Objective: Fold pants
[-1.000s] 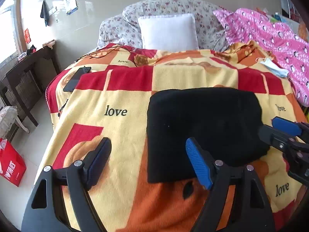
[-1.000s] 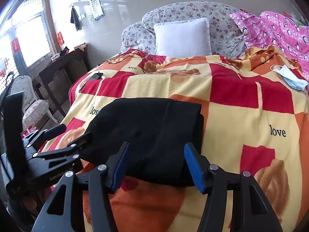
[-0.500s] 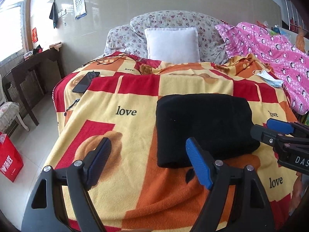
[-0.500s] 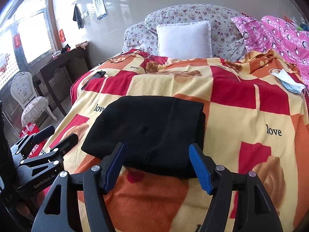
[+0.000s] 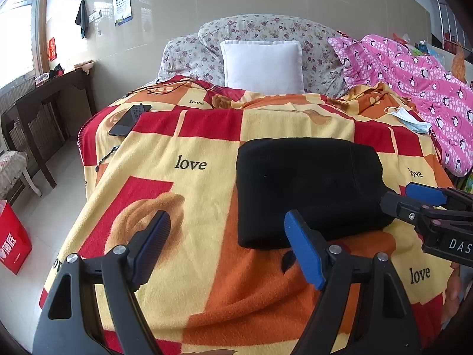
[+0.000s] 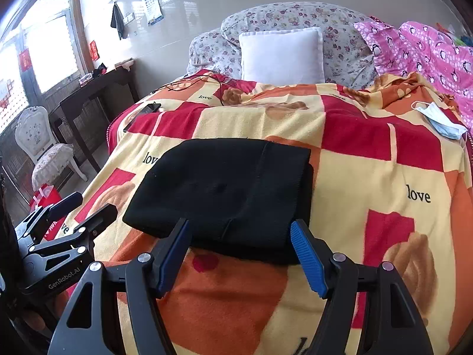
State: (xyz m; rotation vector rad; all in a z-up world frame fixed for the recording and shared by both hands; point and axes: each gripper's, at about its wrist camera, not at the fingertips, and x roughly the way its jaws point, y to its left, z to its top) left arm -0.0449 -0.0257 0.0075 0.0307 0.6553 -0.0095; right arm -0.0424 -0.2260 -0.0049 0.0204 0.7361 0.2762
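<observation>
Black knit fabric, the pants (image 6: 224,195), is seen folded into a thick rectangle on the patterned blanket (image 6: 369,177) near the foot of the bed, well apart from the white pillow (image 6: 280,56). Nothing is gripped by either tool. The right gripper (image 6: 241,254) is held just short of the bundle's near edge with its jaws spread and empty; they have just been opening, and no cloth is caught between them. The left gripper (image 5: 227,245) is held released as well, over bare blanket beside the bundle's left edge. The fold is judged to be finished or nearly so. Trouble could still be caused if a finger were dragged across the near edge, since the top layer could be lifted and the stack skewed. The soft blanket could also be snagged and pulled, and the bundle shifted with it.
</observation>
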